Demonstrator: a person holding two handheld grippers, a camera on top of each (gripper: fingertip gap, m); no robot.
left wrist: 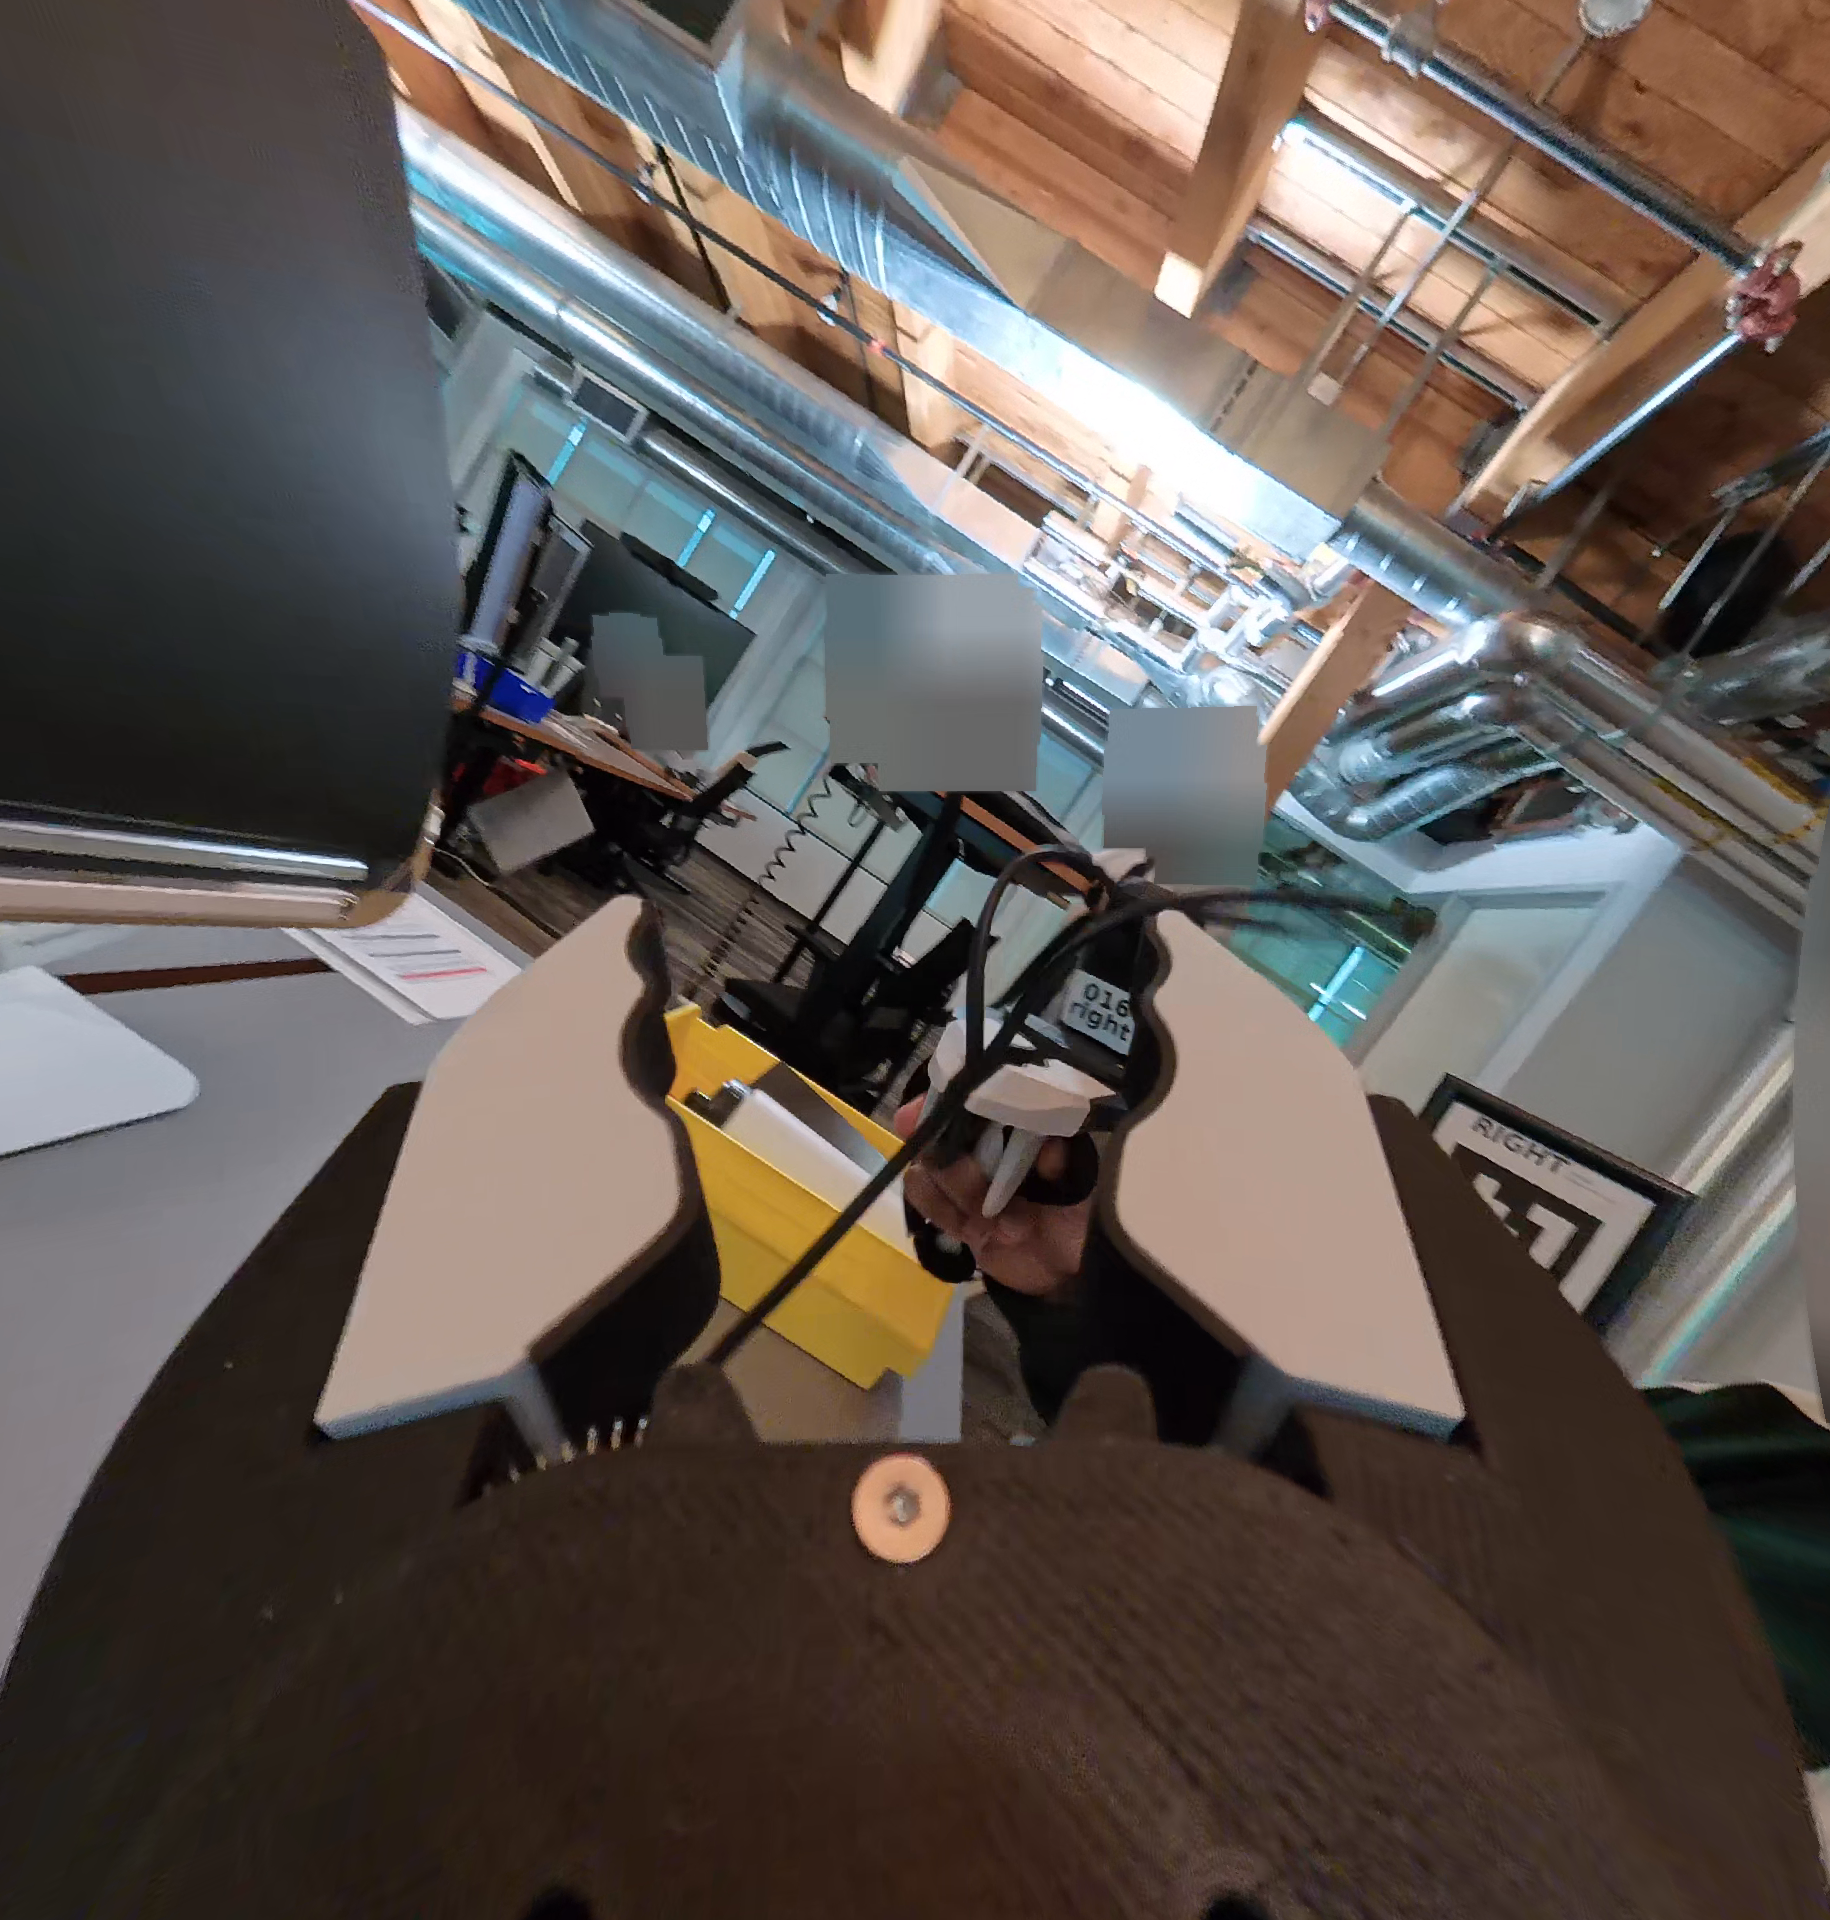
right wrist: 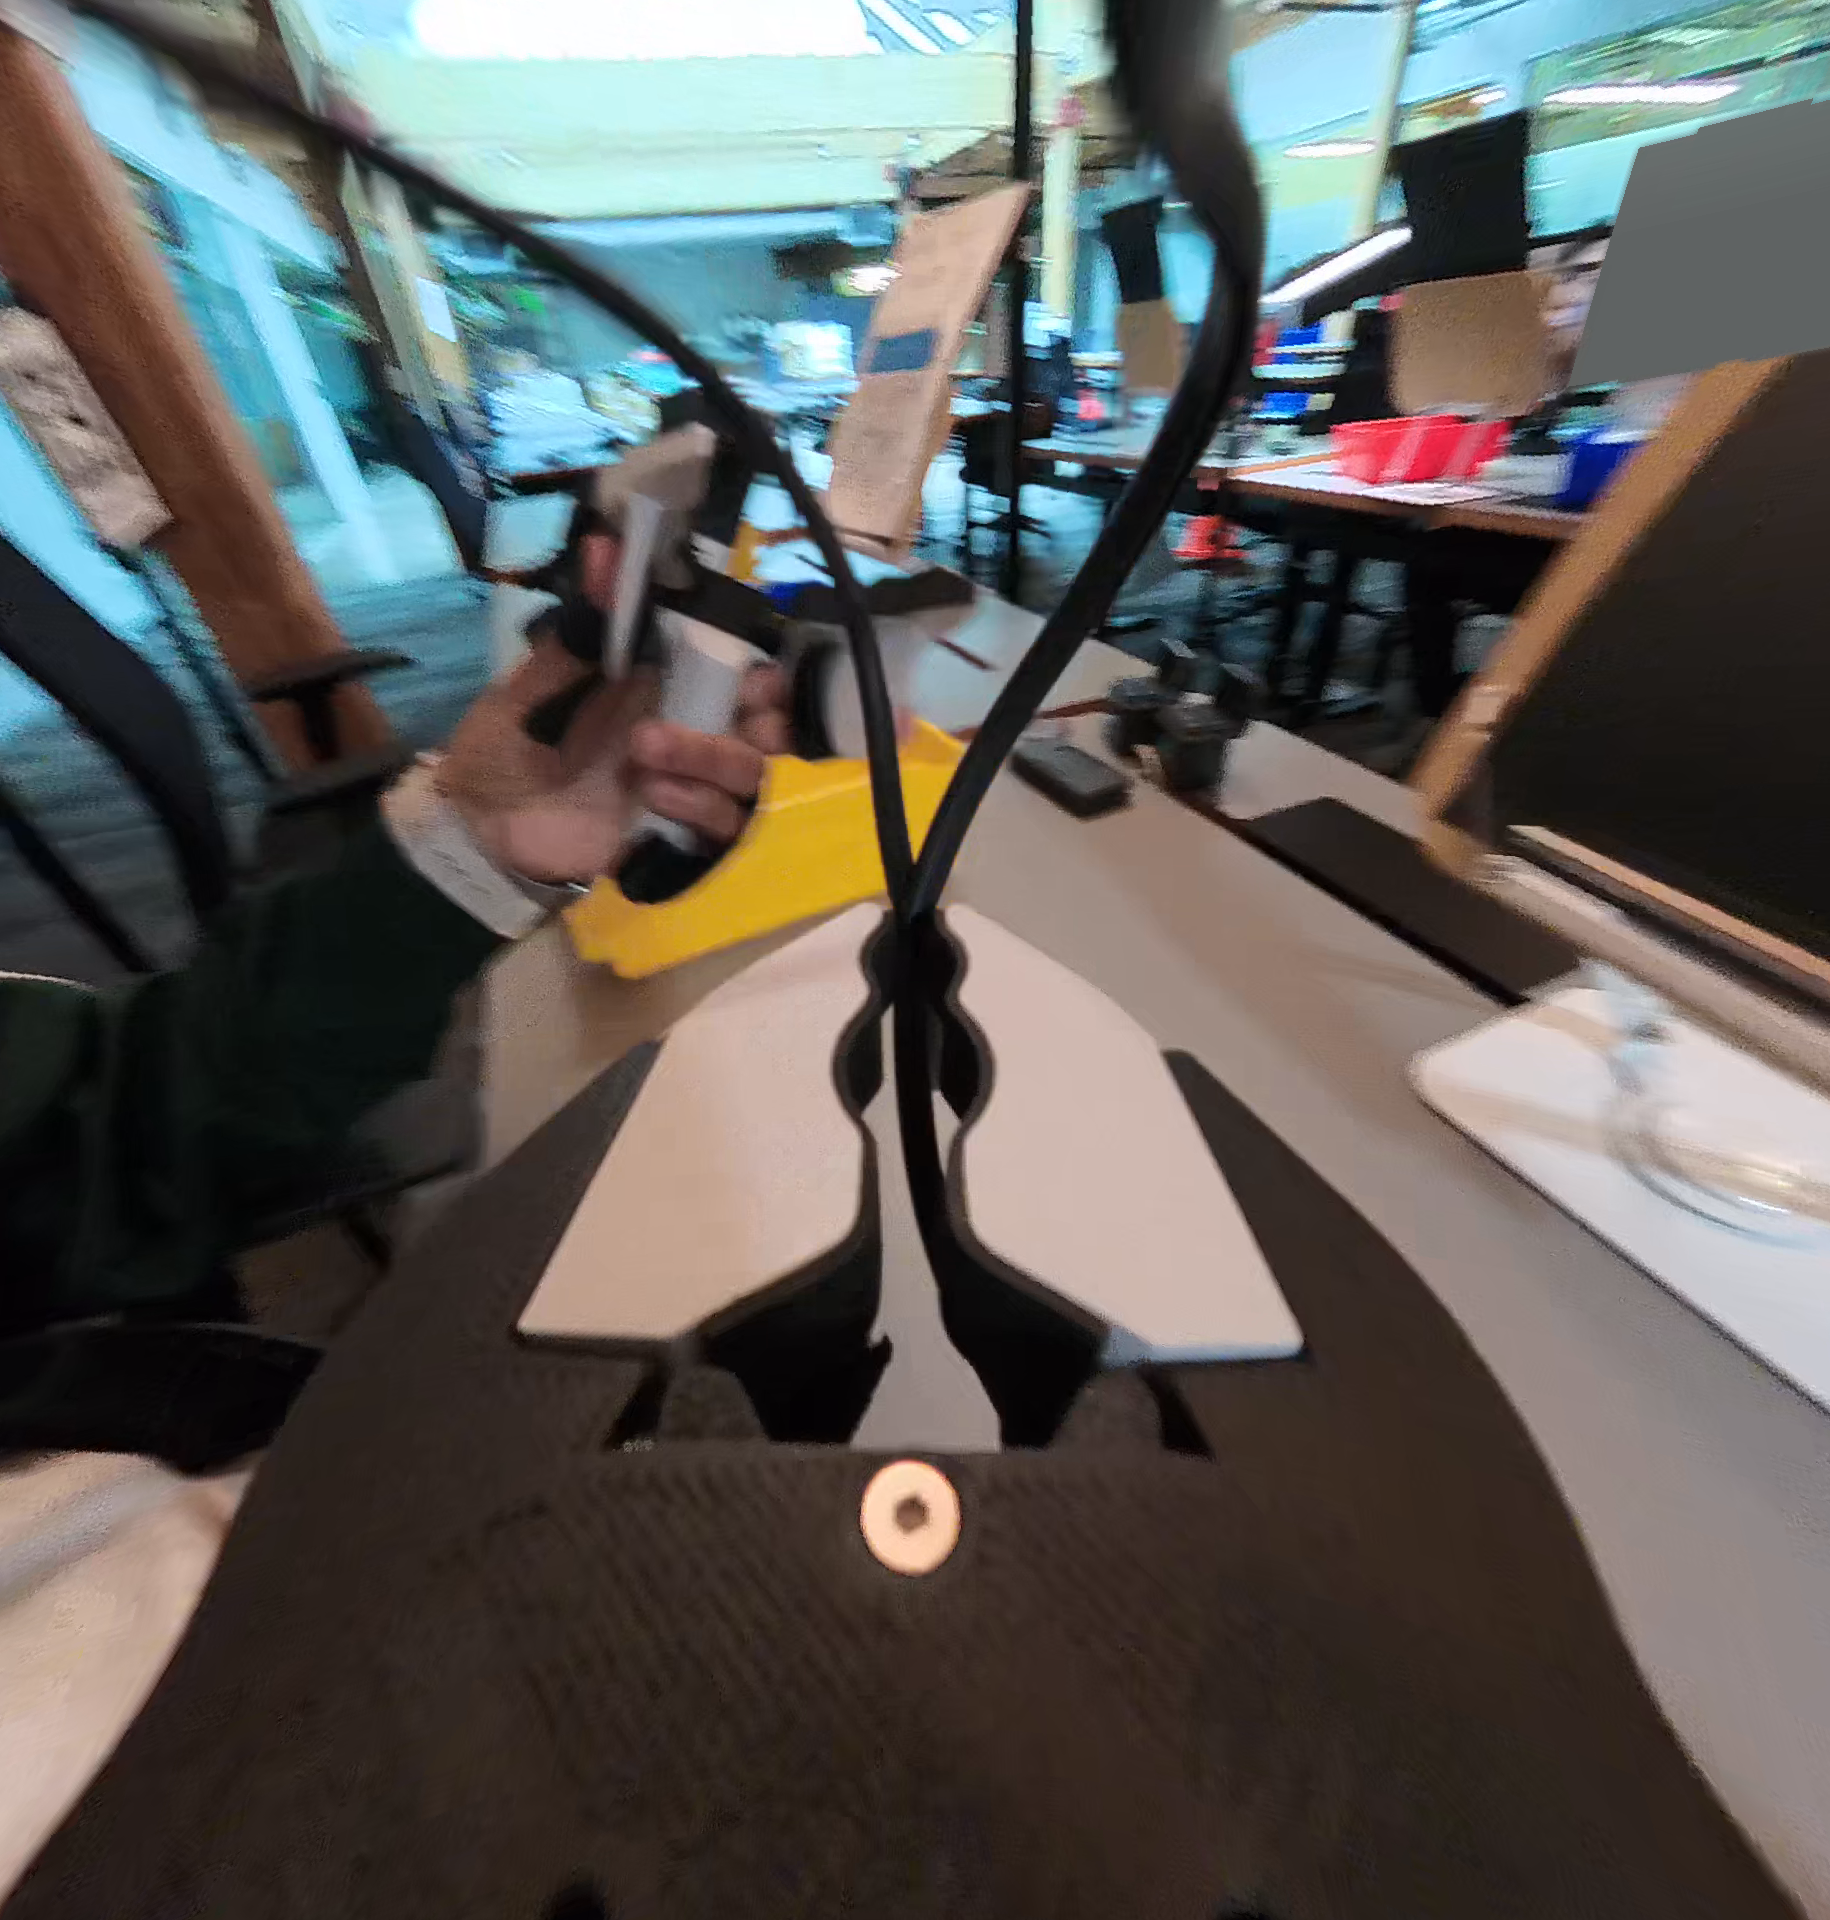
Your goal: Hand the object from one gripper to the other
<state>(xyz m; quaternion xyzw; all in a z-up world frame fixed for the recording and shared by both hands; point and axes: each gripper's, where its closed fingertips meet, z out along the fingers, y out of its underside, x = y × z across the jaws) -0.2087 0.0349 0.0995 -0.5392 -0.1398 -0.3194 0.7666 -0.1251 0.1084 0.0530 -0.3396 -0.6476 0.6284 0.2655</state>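
Right gripper [right wrist: 906, 966] clamped on a looped black cable [right wrist: 1129, 582] above the yellow bin [right wrist: 786, 873]; left gripper [left wrist: 895, 997], jaws spread wide, grips nothing, the cable passing between its fingers.

We see a timber-beamed ceiling [left wrist: 1077, 156] hung with silver ducts [left wrist: 745, 343], glass walls [left wrist: 682, 520] behind distant desks [right wrist: 1410, 488], and our grey bench [left wrist: 215, 1195].

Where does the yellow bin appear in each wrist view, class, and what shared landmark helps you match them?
Left wrist view: yellow bin at centre, seen between the open gripper's fingers.
Right wrist view: yellow bin left of centre, beyond the fingertips, below a hand.
Shared landmark: the black cable.
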